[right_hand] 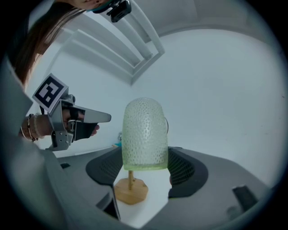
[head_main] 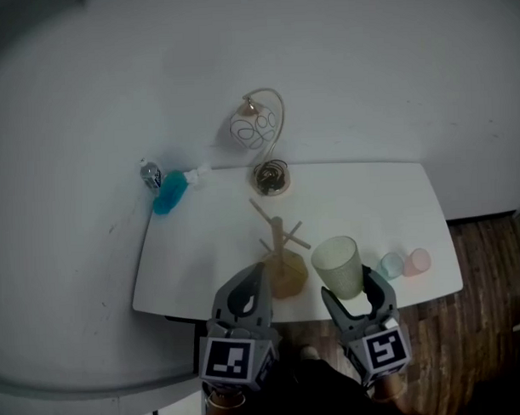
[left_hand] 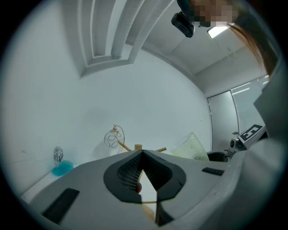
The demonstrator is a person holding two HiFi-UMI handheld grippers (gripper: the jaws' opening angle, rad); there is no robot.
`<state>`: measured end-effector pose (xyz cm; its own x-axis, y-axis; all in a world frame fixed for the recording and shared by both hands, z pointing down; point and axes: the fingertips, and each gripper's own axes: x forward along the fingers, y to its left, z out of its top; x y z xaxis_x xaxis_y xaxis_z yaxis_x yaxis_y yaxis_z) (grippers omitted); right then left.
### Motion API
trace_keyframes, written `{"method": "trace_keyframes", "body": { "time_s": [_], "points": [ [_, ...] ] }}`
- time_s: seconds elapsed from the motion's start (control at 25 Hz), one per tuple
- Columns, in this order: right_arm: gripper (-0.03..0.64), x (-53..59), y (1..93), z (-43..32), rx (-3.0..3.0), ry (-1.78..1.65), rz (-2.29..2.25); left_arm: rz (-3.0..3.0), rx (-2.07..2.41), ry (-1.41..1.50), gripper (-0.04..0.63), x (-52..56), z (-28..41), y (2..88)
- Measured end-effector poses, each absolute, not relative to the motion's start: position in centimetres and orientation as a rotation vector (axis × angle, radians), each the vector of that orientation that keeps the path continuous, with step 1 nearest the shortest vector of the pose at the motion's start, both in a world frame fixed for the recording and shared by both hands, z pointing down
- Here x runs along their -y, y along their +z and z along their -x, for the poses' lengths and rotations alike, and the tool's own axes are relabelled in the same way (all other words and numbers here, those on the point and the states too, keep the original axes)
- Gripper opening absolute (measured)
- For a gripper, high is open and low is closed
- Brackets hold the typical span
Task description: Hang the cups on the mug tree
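**A:** Where do we have the cup (head_main: 339, 263)?

**B:** Just right of centre in the head view, lifted off the table (head_main: 202, 247). It is beside the tree (head_main: 281, 254) and near its right-hand pegs, but not on one. We'd say we are at the approach, with nothing hung yet.

**A:** Why grip it at the narrow end?

**B:** Our right gripper (head_main: 355, 296) is clamped on the base. That leaves the mouth pointing away from us and free to go over a peg. We see no handle, so we reckon capping a peg is the only way to hang it.

**A:** Are we lined up?

**B:** Roughly. In the right gripper view the cup fills mid-frame and hides the pegs. Only the tree's base and lower stem show beneath it.

**A:** And our left gripper (head_main: 244, 295)?

**B:** Its jaws are together with nothing between them. It sits low at centre, just in front of the tree's base. We judge it is there to steady the tree if the peg gets pushed.

**A:** What else is waiting?

**B:** A blue cup (head_main: 391, 264) and a pink cup (head_main: 418, 261) stand side by side at the table's lower right. The lamp (head_main: 259, 126) and bottle (head_main: 167, 190) are at the back, well apart from the work.
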<state>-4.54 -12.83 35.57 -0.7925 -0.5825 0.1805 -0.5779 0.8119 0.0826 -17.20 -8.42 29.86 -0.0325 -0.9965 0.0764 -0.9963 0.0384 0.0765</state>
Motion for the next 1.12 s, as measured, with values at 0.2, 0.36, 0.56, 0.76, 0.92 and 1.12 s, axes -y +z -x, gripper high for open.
{"method": "trace_keyframes", "body": {
  "time_s": [0.2,0.36,0.56,0.76,0.92,1.12],
  "points": [
    [0.310,12.9,35.9,4.9,2.752,-0.051,-0.923,-2.133,2.149,-0.017,0.000,8.9,17.5,30.1],
    [0.310,12.6,35.8,5.5,2.743,-0.051,-0.925,-2.132,2.127,-0.024,0.000,8.9,18.1,30.6],
    [0.310,12.6,35.6,6.4,2.755,-0.036,-0.924,-2.127,2.110,-0.025,0.000,9.1,18.5,31.1],
    [0.310,12.7,35.5,7.4,2.757,-0.060,-0.902,-2.113,2.103,-0.026,0.000,9.3,18.7,31.8],
    [0.310,12.6,35.3,7.9,2.752,-0.066,-0.886,-2.105,2.104,-0.025,0.000,9.2,18.9,32.0],
    [0.310,12.7,34.9,8.4,2.737,-0.084,-0.866,-2.077,2.118,-0.014,0.000,9.0,19.7,32.5]
  ]
}}
